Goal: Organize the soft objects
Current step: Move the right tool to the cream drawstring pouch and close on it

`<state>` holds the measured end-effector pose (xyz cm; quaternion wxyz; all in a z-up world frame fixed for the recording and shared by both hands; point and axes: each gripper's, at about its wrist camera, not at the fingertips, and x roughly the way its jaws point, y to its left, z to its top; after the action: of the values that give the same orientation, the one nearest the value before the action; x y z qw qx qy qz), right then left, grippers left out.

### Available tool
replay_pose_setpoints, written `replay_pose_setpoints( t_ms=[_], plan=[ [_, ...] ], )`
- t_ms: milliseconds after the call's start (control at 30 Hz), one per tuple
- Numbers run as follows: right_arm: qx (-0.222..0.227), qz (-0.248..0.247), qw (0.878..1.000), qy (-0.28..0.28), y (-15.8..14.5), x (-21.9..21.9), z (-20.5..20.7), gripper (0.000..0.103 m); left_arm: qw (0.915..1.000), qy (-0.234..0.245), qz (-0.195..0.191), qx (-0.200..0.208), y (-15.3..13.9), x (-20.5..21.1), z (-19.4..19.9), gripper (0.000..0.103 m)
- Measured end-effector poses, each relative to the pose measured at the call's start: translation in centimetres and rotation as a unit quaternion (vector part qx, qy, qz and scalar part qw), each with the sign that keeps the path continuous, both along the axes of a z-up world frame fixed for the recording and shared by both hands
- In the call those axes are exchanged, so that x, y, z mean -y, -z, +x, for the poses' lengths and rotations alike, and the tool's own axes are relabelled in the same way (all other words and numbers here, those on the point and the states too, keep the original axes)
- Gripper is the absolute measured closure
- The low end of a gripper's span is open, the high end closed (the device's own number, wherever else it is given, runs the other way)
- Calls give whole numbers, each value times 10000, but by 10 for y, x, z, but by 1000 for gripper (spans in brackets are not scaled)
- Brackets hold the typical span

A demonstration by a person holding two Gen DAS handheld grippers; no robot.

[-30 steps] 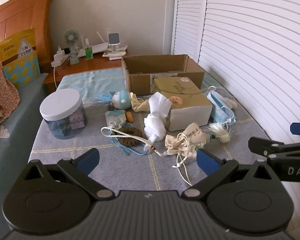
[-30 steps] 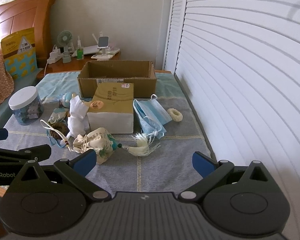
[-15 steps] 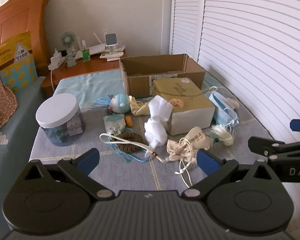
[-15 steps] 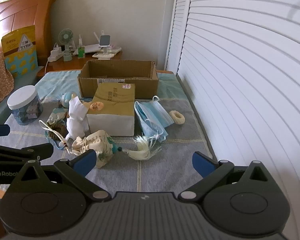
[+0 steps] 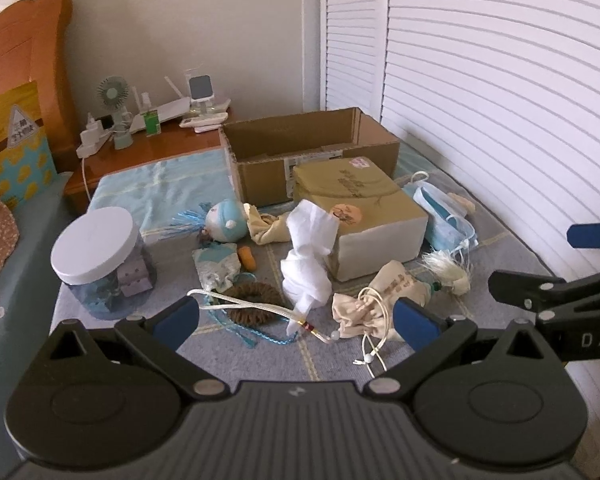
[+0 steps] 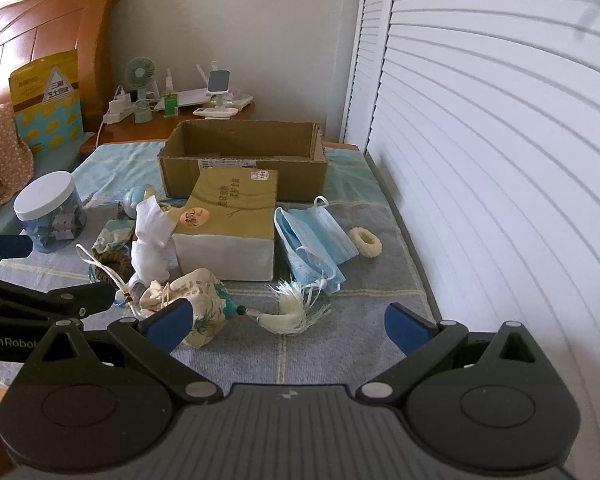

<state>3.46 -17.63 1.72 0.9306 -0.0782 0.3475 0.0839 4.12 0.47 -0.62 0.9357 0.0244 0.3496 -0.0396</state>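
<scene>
Soft things lie on a grey-blue cloth: a white cloth (image 5: 310, 252), a cream drawstring pouch (image 5: 374, 300) (image 6: 198, 300), a cream tassel (image 6: 296, 306), blue face masks (image 6: 312, 236), a cream ring (image 6: 365, 242), a brown woven ring (image 5: 252, 302), a blue round doll (image 5: 226, 220). An open cardboard box (image 5: 308, 152) (image 6: 242, 160) stands behind them. My left gripper (image 5: 296, 320) is open and empty, above the near cloth. My right gripper (image 6: 286, 324) is open and empty, over the tassel.
A tan closed box (image 6: 232, 220) sits in the middle. A lidded plastic jar (image 5: 100, 260) stands at the left. White louvred doors (image 6: 480, 160) run along the right. A wooden nightstand (image 6: 172, 116) with a small fan and chargers is behind.
Both grippers have risen and tilted slightly; the objects appear a little farther and lower in view. Nothing on the cloth has moved.
</scene>
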Motion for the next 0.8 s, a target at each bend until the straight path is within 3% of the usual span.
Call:
replay_pose_setpoints(
  t_ms=[400,800],
  plan=[
    [136,32,9989,-454,10,-2,0,0,9992,353,-175,45,15,-10,0,1],
    [-103,86,9975,-701,25,-9,12,0,9989,361,-291,-47,34,-29,4,1]
  ],
)
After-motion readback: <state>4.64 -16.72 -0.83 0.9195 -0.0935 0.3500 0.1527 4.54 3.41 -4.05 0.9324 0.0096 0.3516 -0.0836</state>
